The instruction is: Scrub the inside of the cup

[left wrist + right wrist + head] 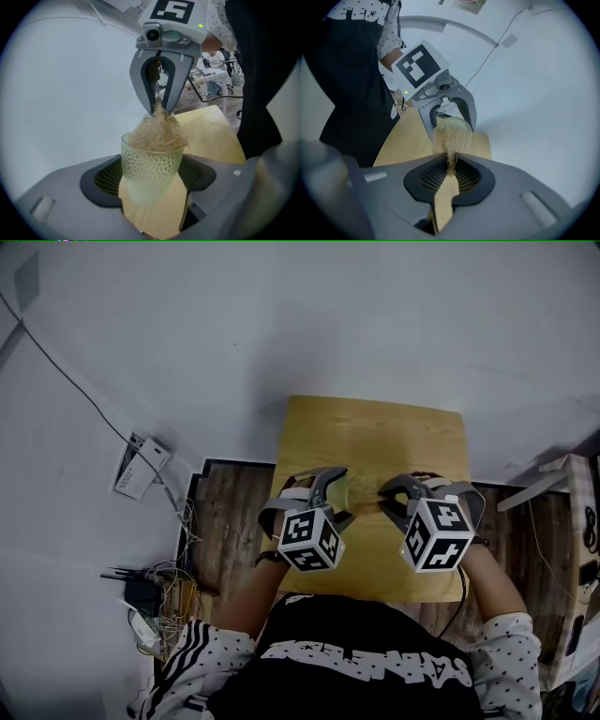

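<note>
Head view: left gripper (336,495) and right gripper (388,502) meet over the wooden table (375,427), with a translucent cup (361,491) between them; its contents are unreadable here.
Left gripper view: jaws clamp the cup's pale green latticed wall; a straw-coloured fibre scrubber (158,133) fills its mouth, and the right gripper pinches the top.
Right gripper view: jaws are closed on a thin scrubber tuft; the cup is mostly hidden behind the wad.

Translucent pale-green cup (151,171), honeycomb-textured, sits clamped in the left gripper (339,498), mouth turned right; a straw-coloured fibre scrubber (158,133) is stuffed into that mouth.
</note>
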A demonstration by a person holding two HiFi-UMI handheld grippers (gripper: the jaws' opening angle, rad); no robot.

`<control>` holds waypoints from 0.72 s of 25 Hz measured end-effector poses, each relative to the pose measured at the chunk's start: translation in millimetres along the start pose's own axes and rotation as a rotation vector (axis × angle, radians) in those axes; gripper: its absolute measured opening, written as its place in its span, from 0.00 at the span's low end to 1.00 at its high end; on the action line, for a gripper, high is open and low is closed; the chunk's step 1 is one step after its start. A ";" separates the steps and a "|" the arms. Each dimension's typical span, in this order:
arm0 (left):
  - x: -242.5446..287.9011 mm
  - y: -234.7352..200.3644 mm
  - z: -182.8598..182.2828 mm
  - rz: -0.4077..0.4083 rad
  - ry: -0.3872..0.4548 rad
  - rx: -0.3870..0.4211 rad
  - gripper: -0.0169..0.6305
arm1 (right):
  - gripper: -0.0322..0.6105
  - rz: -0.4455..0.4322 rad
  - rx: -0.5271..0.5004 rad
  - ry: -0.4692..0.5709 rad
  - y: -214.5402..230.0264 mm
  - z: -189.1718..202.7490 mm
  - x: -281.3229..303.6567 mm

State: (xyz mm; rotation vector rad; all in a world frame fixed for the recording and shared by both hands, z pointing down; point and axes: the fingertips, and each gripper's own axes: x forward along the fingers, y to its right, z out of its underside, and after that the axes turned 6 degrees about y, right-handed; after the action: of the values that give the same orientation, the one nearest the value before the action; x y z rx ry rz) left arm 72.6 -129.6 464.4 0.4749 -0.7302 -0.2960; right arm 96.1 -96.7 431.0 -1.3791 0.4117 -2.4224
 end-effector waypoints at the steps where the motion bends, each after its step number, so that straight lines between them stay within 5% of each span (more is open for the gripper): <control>1: 0.2 -0.3 -0.9 0.000 -0.002 -0.003 0.59 | 0.13 0.008 -0.011 -0.013 1.7 -0.1 1.2; 8: 0.6 0.6 -7.6 0.008 0.015 -0.063 0.59 | 0.13 0.030 -0.074 -0.066 3.8 -8.4 13.7; 18: 2.5 11.2 -25.9 0.019 0.071 -0.015 0.59 | 0.12 -0.020 -0.046 -0.057 -5.1 -14.9 31.9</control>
State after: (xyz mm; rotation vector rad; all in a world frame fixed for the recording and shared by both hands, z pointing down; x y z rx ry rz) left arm 93.5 -113.0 454.8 0.4615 -0.6626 -0.2651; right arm 67.2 -104.0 450.4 -1.4752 0.4442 -2.3970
